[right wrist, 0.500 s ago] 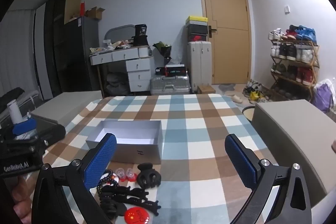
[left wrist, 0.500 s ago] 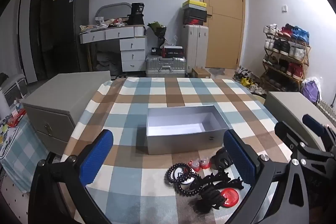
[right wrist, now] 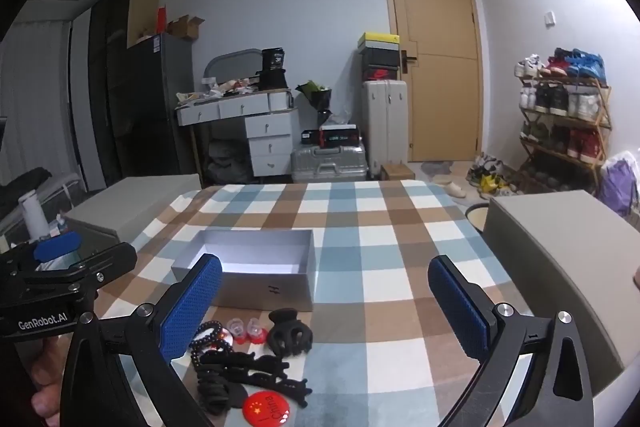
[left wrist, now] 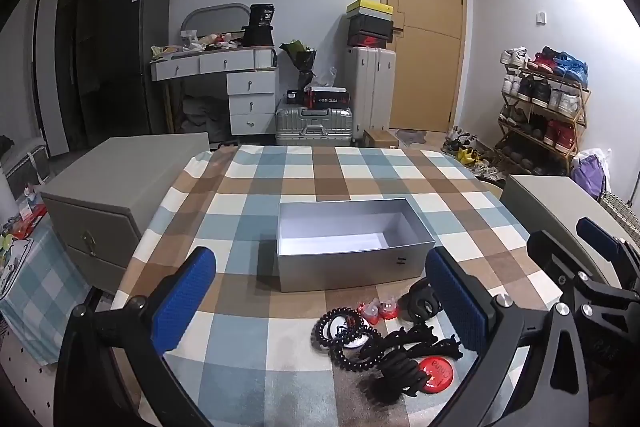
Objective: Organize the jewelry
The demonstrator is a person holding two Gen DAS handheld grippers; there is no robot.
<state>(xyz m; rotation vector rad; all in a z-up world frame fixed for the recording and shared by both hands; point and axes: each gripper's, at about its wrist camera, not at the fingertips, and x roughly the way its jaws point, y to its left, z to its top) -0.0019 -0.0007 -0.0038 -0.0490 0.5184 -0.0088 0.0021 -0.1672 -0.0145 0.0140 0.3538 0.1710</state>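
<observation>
An open silver box (left wrist: 352, 247) (right wrist: 256, 271) sits empty on the checked tablecloth. In front of it lies a small heap: a black spiral hair tie (left wrist: 344, 331), two small red items (left wrist: 380, 309) (right wrist: 246, 331), a black claw clip (right wrist: 290, 337) (left wrist: 420, 301), black hair clips (left wrist: 404, 355) (right wrist: 256, 375) and a red round badge (left wrist: 438, 373) (right wrist: 266, 409). My left gripper (left wrist: 320, 303) is open above the heap's left part, nothing between its fingers. My right gripper (right wrist: 324, 307) is open to the heap's right, also empty. The right gripper shows at the left wrist view's right edge (left wrist: 592, 259).
Grey drawer cabinets stand left (left wrist: 100, 203) and right (right wrist: 560, 259) of the table. Behind are a desk with drawers (left wrist: 240, 83), suitcases (left wrist: 316, 127), a door (left wrist: 424, 27) and a shoe rack (left wrist: 544, 99). A hand (right wrist: 44, 375) holds the left gripper.
</observation>
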